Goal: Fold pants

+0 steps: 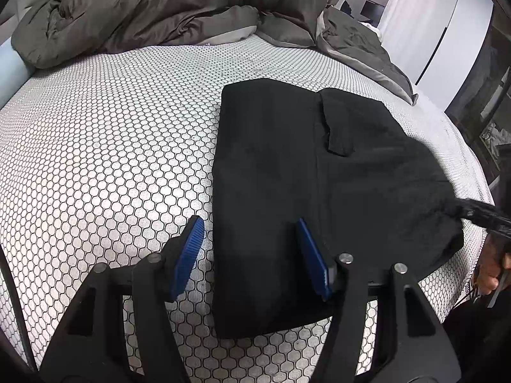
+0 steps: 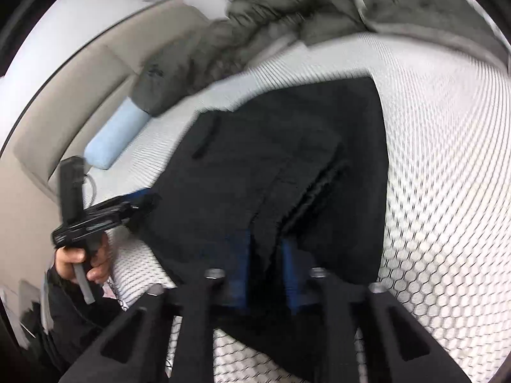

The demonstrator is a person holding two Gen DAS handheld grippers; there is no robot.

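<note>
One black pants (image 1: 287, 175), two claws (image 1: 252, 242)

Even daylight; right view motion-blurred; fisheye edges warped.

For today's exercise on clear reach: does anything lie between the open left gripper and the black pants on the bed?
Nothing visible does. The left gripper hangs open right over the near edge of the black pants, with only bare honeycomb-patterned mattress beside them. The right gripper is already shut on the pants.
</note>
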